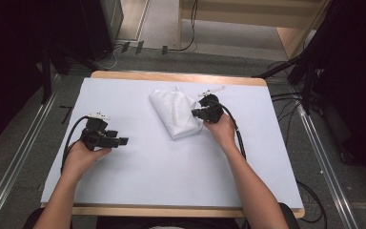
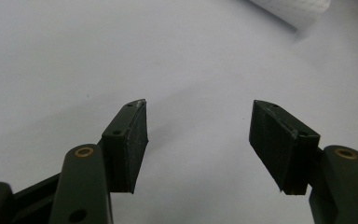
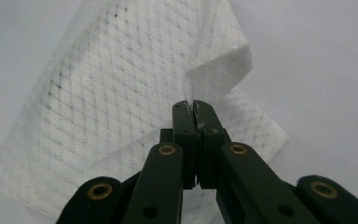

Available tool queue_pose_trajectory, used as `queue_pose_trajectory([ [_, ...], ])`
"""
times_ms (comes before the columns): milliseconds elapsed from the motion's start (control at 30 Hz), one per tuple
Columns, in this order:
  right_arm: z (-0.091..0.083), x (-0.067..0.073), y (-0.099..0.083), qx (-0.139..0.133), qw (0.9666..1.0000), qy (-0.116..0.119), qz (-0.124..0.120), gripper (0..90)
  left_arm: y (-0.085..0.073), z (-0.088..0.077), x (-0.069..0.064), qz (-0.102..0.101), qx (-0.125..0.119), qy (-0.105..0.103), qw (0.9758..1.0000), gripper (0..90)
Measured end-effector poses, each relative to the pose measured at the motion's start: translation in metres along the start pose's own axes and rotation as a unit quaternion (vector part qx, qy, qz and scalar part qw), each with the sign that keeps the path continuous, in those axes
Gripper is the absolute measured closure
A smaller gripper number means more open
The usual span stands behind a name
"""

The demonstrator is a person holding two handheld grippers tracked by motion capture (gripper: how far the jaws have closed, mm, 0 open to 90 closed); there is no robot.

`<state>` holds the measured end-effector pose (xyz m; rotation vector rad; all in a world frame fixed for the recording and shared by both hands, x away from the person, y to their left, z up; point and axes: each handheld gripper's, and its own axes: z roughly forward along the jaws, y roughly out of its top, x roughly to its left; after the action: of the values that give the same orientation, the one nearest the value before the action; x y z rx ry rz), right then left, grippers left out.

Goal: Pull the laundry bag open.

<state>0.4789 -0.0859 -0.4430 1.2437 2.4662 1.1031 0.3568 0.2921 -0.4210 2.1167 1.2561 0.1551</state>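
One cloth [image 3: 121, 107] corner between closed right jaws

No legible text, label, brand or number appears on any surface. A dark mark on the floor [image 1: 66, 114] beside the bench [image 1: 138, 157] resembles a "7".

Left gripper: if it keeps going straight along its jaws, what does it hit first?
Probably nothing soon. The left gripper, jaws open, points across the bare white table sheet. The folded white quilted cloth lies farther off, to the right of its line in the left gripper view; depth is unclear, so it may pass beside it.
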Motion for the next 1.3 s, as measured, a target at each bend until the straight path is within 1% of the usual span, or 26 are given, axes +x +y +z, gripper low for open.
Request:
queue_pose_trajectory([
  [167,-0.010,0.010,0.006,-0.008,0.9997,0.021,0.001,90.0,0.000,-0.003,0.002,-0.005,-0.003,-0.001,1.0000,38.1],
  [300,-0.017,0.021,0.010,-0.017,0.9993,0.033,-0.009,90.0,0.001,-0.005,0.003,-0.011,-0.008,0.002,0.9999,38.3],
  [333,-0.020,0.026,0.012,-0.020,0.9989,0.042,-0.011,90.0,0.001,-0.006,0.003,-0.012,-0.009,0.001,0.9999,38.3],
  [433,-0.020,0.034,0.014,-0.022,0.9982,0.053,-0.014,90.0,0.001,-0.007,0.004,-0.014,-0.011,0.000,0.9998,38.3],
  [467,-0.020,0.034,0.014,-0.022,0.9982,0.053,-0.014,90.0,0.001,-0.007,0.004,-0.015,-0.013,0.000,0.9998,38.3],
  [500,-0.020,0.040,0.016,-0.023,0.9977,0.060,-0.021,90.0,0.001,-0.008,0.004,-0.016,-0.014,0.001,0.9998,38.4],
  [567,-0.019,0.045,0.016,-0.025,0.9971,0.068,-0.025,90.0,0.001,-0.008,0.005,-0.016,-0.016,0.000,0.9997,38.4],
  [600,-0.019,0.045,0.016,-0.025,0.9971,0.068,-0.025,90.0,0.001,-0.009,0.005,-0.014,-0.016,0.001,0.9998,38.4],
  [700,-0.017,0.053,0.017,-0.023,0.9961,0.081,-0.029,90.0,0.001,-0.010,0.005,-0.016,-0.018,0.001,0.9997,38.5],
  [833,-0.014,0.065,0.017,-0.018,0.9950,0.090,-0.039,90.0,0.001,-0.011,0.005,-0.015,-0.021,0.001,0.9997,38.6],
  [867,-0.013,0.071,0.017,-0.017,0.9942,0.097,-0.042,90.0,0.001,-0.011,0.005,-0.015,-0.022,0.001,0.9996,38.6],
  [900,-0.013,0.071,0.017,-0.017,0.9942,0.097,-0.042,90.0,0.001,-0.011,0.005,-0.016,-0.022,0.001,0.9996,38.6],
  [967,-0.009,0.077,0.017,-0.016,0.9929,0.108,-0.048,90.0,0.001,-0.011,0.005,-0.014,-0.022,-0.001,0.9997,38.6],
  [1000,-0.009,0.077,0.017,-0.016,0.9929,0.108,-0.048,90.0,0.001,-0.011,0.005,-0.014,-0.022,-0.001,0.9997,38.6],
  [1133,-0.002,0.084,0.014,-0.012,0.9916,0.119,-0.049,90.0,0.001,-0.012,0.005,-0.014,-0.025,0.000,0.9996,38.7],
  [1200,0.003,0.090,0.013,-0.007,0.9910,0.124,-0.050,90.0,0.001,-0.013,0.005,-0.014,-0.027,0.000,0.9995,38.7],
  [1300,0.005,0.093,0.013,-0.006,0.9904,0.128,-0.053,90.0,0.001,-0.013,0.005,-0.013,-0.028,0.001,0.9995,38.7],
])
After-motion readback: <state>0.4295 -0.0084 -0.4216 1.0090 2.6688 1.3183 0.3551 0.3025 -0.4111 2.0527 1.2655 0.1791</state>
